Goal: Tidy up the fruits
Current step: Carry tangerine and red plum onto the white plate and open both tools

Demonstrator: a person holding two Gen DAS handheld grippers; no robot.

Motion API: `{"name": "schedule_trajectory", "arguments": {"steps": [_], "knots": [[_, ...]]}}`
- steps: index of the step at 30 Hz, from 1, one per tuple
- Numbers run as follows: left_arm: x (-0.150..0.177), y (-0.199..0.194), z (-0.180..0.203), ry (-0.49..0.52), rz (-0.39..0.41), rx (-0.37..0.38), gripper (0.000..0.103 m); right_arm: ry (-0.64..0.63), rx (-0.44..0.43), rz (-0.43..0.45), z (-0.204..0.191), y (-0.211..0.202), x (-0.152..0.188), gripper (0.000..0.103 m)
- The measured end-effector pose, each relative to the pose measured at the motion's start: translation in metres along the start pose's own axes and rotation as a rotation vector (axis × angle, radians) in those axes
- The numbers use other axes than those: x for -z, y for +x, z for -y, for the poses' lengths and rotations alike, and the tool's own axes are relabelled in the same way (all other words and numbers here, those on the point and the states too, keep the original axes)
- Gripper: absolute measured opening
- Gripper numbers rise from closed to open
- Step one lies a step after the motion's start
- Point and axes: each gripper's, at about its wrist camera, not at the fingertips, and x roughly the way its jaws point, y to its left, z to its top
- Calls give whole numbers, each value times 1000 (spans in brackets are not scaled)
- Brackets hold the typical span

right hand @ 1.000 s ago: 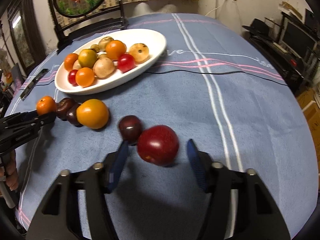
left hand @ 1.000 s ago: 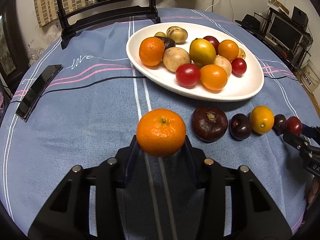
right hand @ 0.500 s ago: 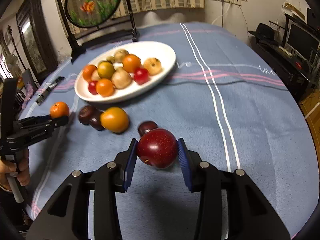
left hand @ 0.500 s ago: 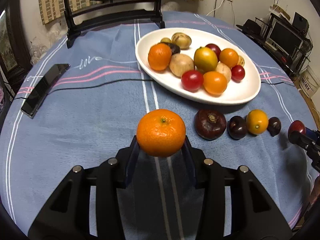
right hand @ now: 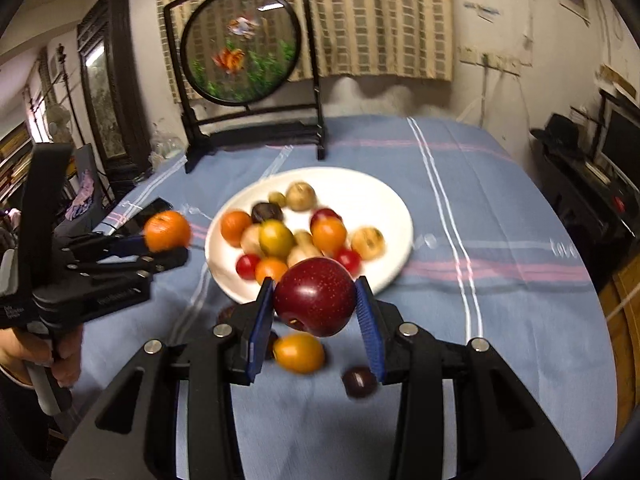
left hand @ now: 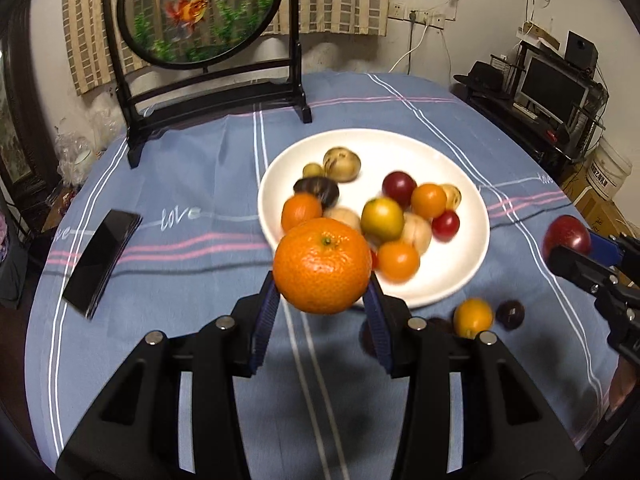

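Note:
My left gripper (left hand: 322, 280) is shut on a mandarin orange (left hand: 322, 266) and holds it in the air over the blue tablecloth, in front of the white plate (left hand: 460, 272) piled with several fruits. My right gripper (right hand: 314, 292) is shut on a dark red plum-like fruit (right hand: 316, 296), also lifted, just before the plate (right hand: 376, 188). Each gripper shows in the other's view: the left gripper (right hand: 168, 240) at the left, the right gripper (left hand: 568, 248) at the right edge. A yellow-orange fruit (right hand: 298, 352) and a small dark fruit (right hand: 359, 382) lie on the cloth below.
A black phone (left hand: 100, 256) lies at the left of the cloth. A round goldfish screen on a black stand (left hand: 200, 12) stands at the far edge. Shelves with a monitor (left hand: 552, 88) are beyond the table's right side. A person's hand (right hand: 60, 364) grips the left handle.
The right gripper's jaws closed on the red fruit and lifted it off the cloth. The left gripper rose with the orange. Both views now look from higher toward the plate.

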Motion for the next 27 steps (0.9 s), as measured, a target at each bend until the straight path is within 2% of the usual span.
{"name": "schedule_trajectory", "arguments": {"steps": [5, 16, 22, 27], "knots": [[-26, 24, 2, -7, -29, 10, 43, 24, -33, 4, 0, 27, -23, 41], [-57, 82, 7, 3, -83, -7, 44, 154, -44, -92, 21, 115, -66, 41], [-59, 95, 10, 31, -70, -33, 45, 248, -114, -176, 29, 149, -64, 42], [-59, 91, 9, 11, -63, -15, 47, 266, -145, -160, 28, 143, -60, 43]]}}
